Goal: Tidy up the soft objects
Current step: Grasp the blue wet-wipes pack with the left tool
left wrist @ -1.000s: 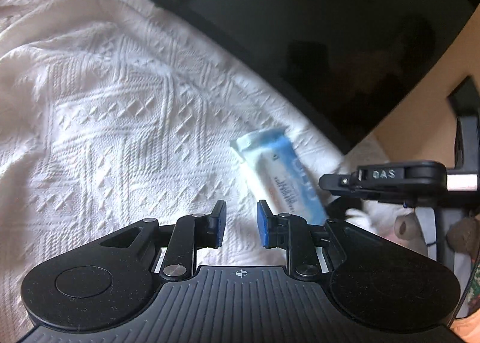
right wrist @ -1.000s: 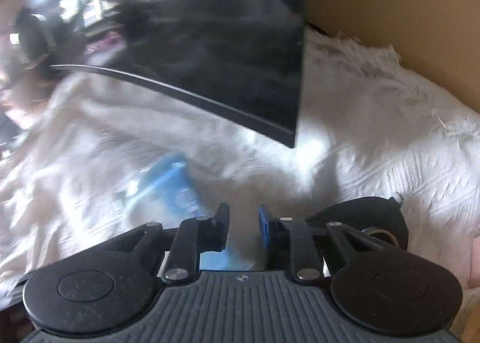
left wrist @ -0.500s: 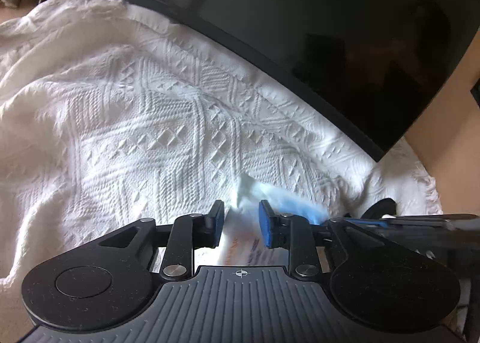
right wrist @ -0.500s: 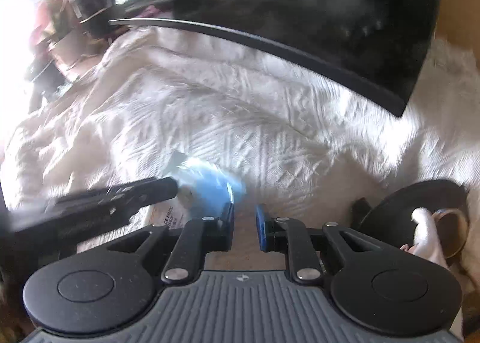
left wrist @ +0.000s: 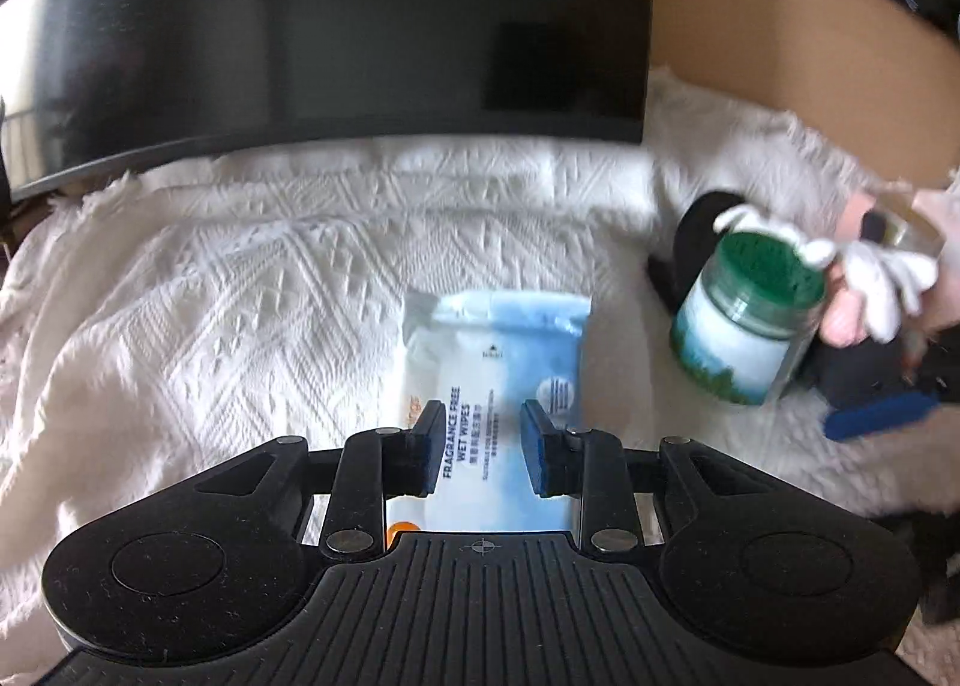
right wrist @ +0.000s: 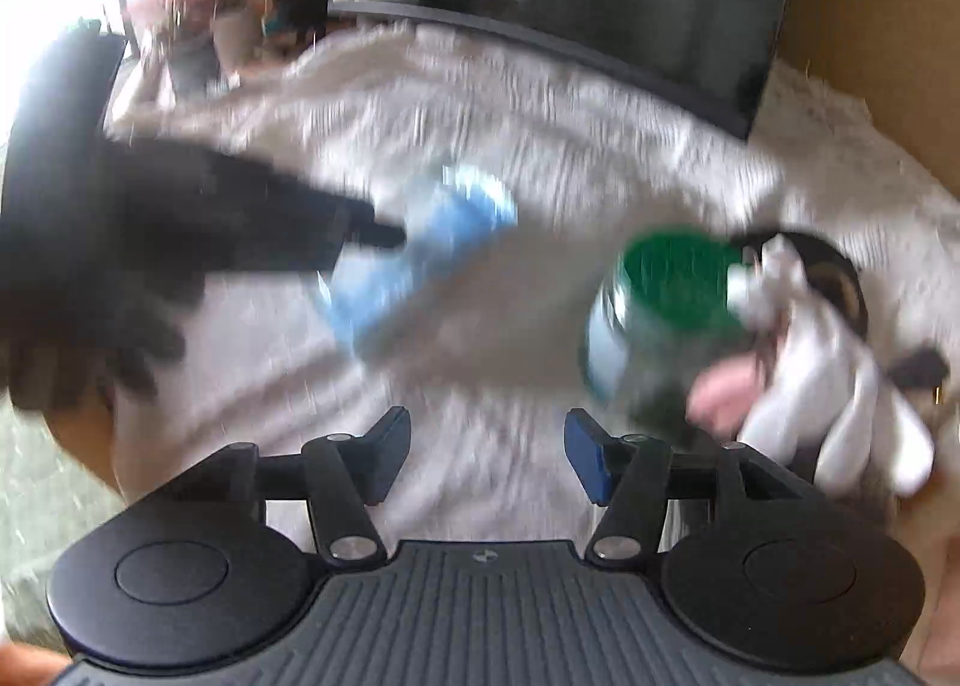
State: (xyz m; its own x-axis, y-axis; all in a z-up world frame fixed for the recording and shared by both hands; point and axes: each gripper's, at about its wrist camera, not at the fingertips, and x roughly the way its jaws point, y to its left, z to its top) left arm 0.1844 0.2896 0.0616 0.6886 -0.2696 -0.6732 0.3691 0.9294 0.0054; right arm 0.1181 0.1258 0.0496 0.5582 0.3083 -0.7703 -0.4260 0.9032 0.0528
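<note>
A soft, flat pack of wet wipes [left wrist: 492,386] is lying on the white woven bedspread [left wrist: 210,290], its wrapper shading from blue at the far end to white nearer the camera, with "FRAGRANCE FREE WET WIPES" printed along it and a bit of orange showing at the near edge. The left gripper [left wrist: 483,452] is sitting directly over the near half of the pack, its blue-padded fingers [left wrist: 537,446] standing a little apart with the printed face showing in the gap; whether the pads are pinching the wrapper cannot be told. To the right of the pack, a clear jar [left wrist: 741,326] with a green top and a white and green label is tilting toward the camera, and what it is holding inside is not readable. White fabric [left wrist: 864,266] is lying against the jar's far rim. The right gripper [right wrist: 487,455] is hovering over bare bedspread, its jaws opening with nothing between them, the jar just beyond its right finger. A dark screen [left wrist: 336,20] is standing behind the bedspread.
</note>
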